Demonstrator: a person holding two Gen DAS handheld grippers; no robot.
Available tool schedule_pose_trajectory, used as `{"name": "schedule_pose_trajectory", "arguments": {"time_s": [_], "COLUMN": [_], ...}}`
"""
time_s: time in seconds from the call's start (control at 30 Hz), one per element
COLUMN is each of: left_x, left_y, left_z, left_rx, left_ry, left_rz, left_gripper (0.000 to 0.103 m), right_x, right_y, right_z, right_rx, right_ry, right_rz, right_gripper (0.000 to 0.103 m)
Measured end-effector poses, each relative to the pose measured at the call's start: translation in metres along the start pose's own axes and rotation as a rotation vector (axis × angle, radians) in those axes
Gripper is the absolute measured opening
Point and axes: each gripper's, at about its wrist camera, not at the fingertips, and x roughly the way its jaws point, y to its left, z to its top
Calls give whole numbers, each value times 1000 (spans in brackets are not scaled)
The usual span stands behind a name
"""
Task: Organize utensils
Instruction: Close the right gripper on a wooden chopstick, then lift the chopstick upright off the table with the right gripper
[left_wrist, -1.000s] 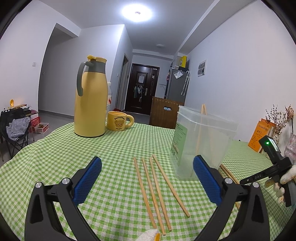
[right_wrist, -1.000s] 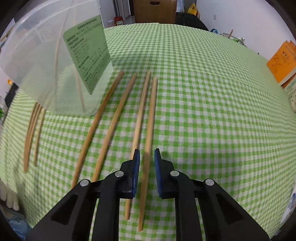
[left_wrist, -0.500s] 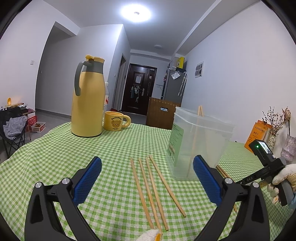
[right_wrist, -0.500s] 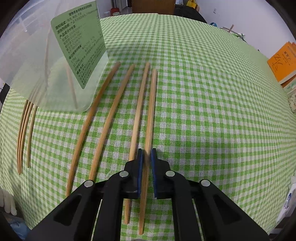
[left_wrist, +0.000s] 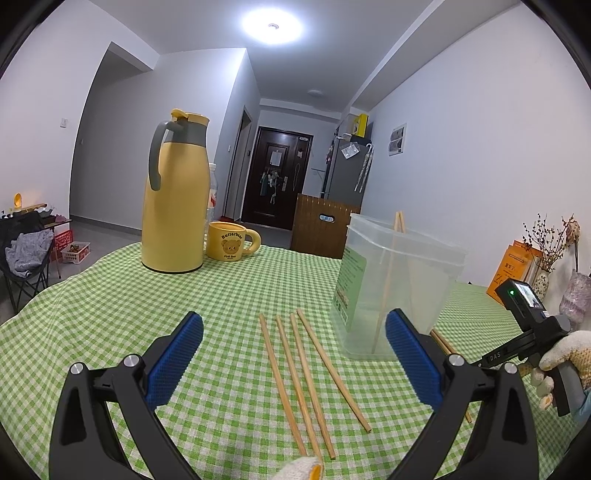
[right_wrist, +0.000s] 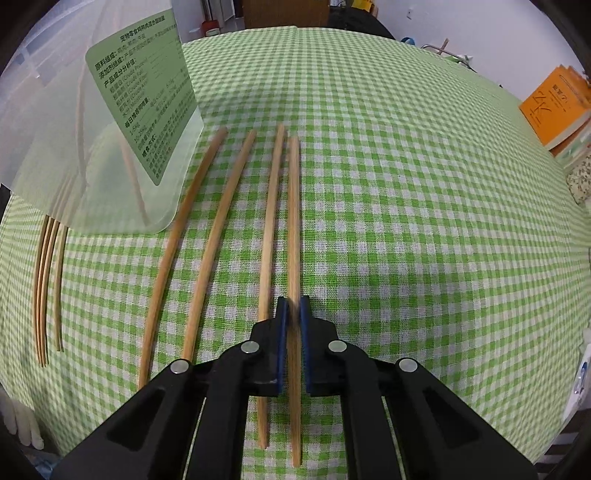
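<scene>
The room is lit from above by a round ceiling lamp, which is blown out to a white glare with a soft halo. The walls are rendered in a cool, bluish cast. Only faint, soft shadows are thrown on the green checked tablecloth. Strong fisheye bending is seen in both views, with black vignetting at the corners. One chopstick is smeared by motion blur, while the cloth around it is kept sharp.
</scene>
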Motion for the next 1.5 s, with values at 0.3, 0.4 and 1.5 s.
{"name": "schedule_pose_trajectory", "arguments": {"time_s": [0.3, 0.4, 1.5], "left_x": [3, 4, 11], "left_y": [1, 2, -26], "left_z": [1, 1, 17], "left_rx": [-1, -3, 95], "left_ry": [10, 10, 138], "left_rz": [1, 3, 22], "left_gripper": [96, 96, 96], "right_x": [-30, -48, -112], "right_y": [-23, -30, -31], "right_z": [-22, -33, -105], "right_rx": [68, 80, 79], "right_ry": [-154, -248, -919], "right_rz": [66, 87, 151], "right_gripper": [7, 7, 7]}}
